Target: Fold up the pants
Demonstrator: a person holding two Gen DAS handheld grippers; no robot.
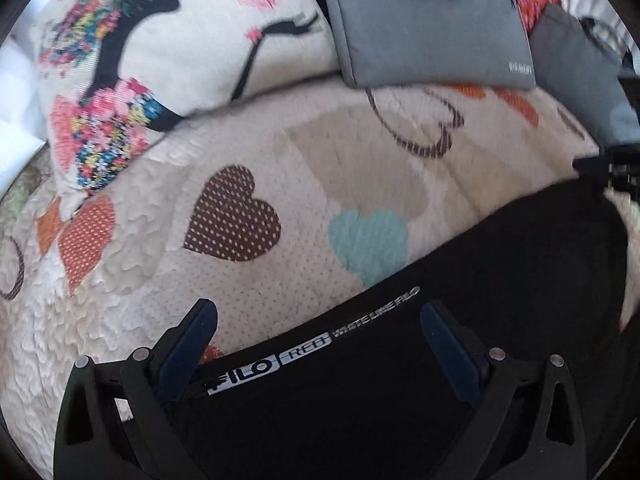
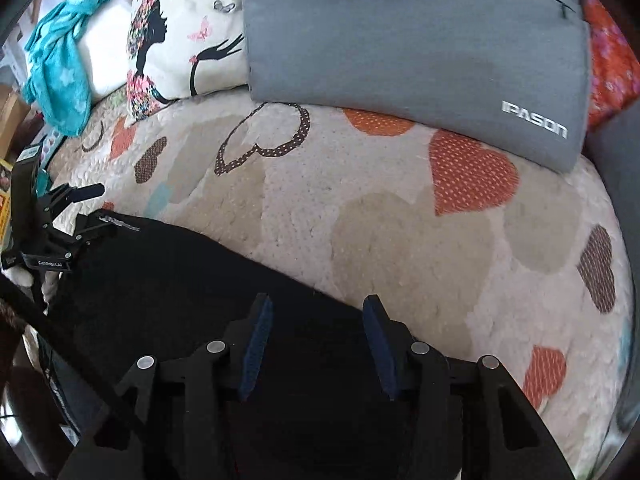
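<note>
The black pants point(image 1: 400, 380) stretch sideways across the bed point(image 1: 280, 168), their upper edge between the fingers of both the left claw point(image 1: 320, 344) and the right claw point(image 2: 318, 340), each open and gripping nothing.

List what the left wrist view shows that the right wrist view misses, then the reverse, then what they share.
Only the left wrist view: the white brand label along the edge of the black pants, and a light blue heart on the quilt.

Only the right wrist view: a teal cloth at the far left, and the IPASON lettering readable on the grey bag.

Both: the black pants, the heart-patterned quilt, the silhouette cushion, the grey bag, and red floral fabric. The left gripper and right gripper each stand open over the pants.
</note>
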